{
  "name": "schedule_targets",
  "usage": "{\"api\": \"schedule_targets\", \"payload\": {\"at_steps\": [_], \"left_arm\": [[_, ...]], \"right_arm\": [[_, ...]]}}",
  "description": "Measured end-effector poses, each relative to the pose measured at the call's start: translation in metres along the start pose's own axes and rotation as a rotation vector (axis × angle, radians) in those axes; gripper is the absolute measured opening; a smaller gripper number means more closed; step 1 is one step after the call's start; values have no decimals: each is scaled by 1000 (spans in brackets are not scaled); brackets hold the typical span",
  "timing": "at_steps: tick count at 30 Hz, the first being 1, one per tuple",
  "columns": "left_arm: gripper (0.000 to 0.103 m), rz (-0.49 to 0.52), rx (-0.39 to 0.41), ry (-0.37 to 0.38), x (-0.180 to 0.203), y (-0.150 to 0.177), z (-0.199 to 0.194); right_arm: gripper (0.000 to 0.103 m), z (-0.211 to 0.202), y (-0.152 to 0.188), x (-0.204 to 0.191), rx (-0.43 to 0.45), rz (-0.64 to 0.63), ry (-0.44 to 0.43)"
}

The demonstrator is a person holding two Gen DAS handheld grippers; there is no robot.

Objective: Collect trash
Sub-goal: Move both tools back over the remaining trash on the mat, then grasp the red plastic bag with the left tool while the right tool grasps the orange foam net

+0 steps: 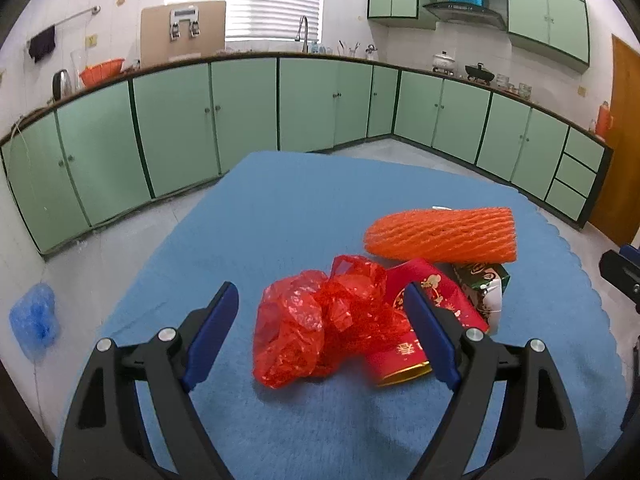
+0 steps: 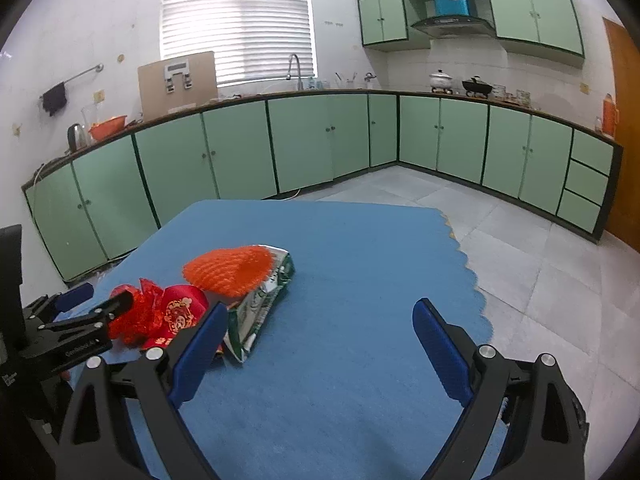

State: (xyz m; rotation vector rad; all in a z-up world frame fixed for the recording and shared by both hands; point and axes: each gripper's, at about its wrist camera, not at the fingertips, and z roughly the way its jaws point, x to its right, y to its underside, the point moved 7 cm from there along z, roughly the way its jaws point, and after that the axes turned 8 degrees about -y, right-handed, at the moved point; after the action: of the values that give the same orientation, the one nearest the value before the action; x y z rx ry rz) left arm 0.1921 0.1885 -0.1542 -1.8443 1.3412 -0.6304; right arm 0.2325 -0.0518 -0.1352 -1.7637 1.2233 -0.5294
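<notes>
A pile of trash lies on the blue cloth [image 1: 304, 208]. In the left wrist view a crumpled red plastic bag [image 1: 316, 324] lies between the fingers of my open left gripper [image 1: 322, 294], which hovers just above it. Beside it are a red and gold envelope [image 1: 432, 304], an orange foam net sleeve [image 1: 440, 234] and a green and white wrapper [image 1: 486, 284]. In the right wrist view my right gripper [image 2: 318, 312] is open and empty, to the right of the pile: foam net [image 2: 230, 270], wrapper [image 2: 260, 304], red envelope [image 2: 180, 312]. The left gripper [image 2: 72, 320] shows at the left edge.
The blue cloth [image 2: 360, 264] covers a table with a scalloped right edge. A blue plastic bag [image 1: 34, 320] lies on the tiled floor at left. Green kitchen cabinets [image 1: 172, 128] run along the far walls. An orange door [image 2: 624, 132] stands at right.
</notes>
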Motion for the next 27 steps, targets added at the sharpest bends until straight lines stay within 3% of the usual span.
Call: {"api": "schedule_targets", "payload": {"at_steps": [3,6,9,11,14,20,27], "left_arm": [[77,2,-9,9,-3,6,4],[64,0,-28,19,-4,6,10],[48,-9,-45,32,-5,7,16],[26,-8,-49,35,-6,7,18],[13,-14,-43,40,-7,5,18],[7,-50,-1,28,-17,-10,14],[6,-38,27,0,-14,-23,18]], "right_arm": [[92,8,-4,-5,-1,1,-14],[91,16,-7,-12,-3,-4,-28],[90,23,-9,-19,-6,-16,-47],[89,29,-10,-25,-10,-20,-60],[87,39,-14,-33,-19,-21,-89],[81,57,-21,-42,-27,-21,-121],[66,81,-19,-49,-67,-10,-139]]}}
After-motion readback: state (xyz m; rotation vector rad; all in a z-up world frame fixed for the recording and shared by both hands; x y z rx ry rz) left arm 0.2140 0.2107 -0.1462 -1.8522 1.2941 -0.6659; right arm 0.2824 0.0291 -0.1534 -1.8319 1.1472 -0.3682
